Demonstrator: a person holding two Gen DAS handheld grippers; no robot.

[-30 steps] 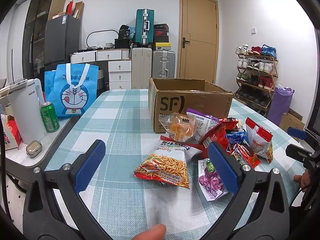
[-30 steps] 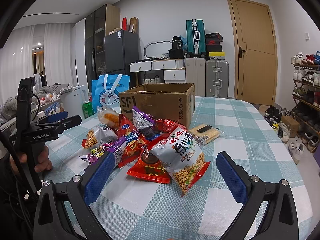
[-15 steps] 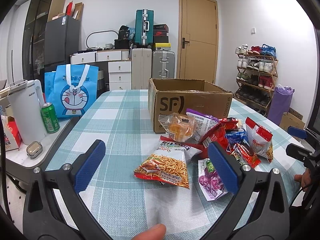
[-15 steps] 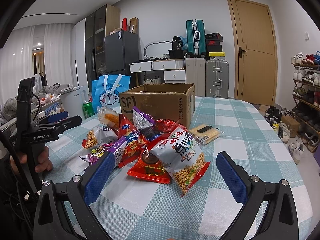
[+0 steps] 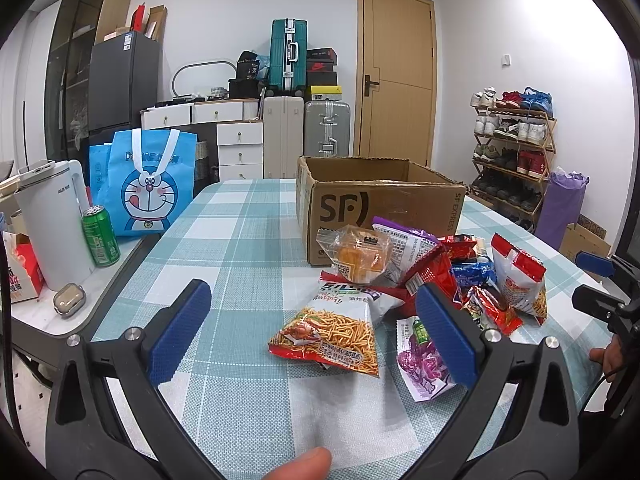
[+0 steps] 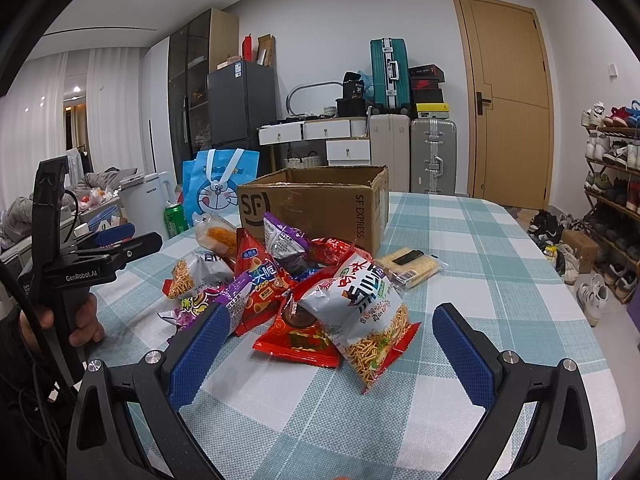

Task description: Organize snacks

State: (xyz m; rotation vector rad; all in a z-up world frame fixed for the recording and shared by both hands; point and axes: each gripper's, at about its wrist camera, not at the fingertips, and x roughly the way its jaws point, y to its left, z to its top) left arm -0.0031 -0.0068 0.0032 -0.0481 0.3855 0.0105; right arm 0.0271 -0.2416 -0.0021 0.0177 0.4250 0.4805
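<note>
The right claw [image 6: 330,354] hangs low over the checked surface [image 6: 500,264], its blue pads [image 6: 460,354] spread wide with nothing between them. Just ahead lies a heap of snack bags [image 6: 280,280], a noodle-snack packet [image 6: 368,308] nearest, resting on a red packet [image 6: 296,338]. Behind the heap stands an open cardboard box [image 6: 320,208]. At the left edge, a hand holds the left claw [image 6: 120,240].
</note>
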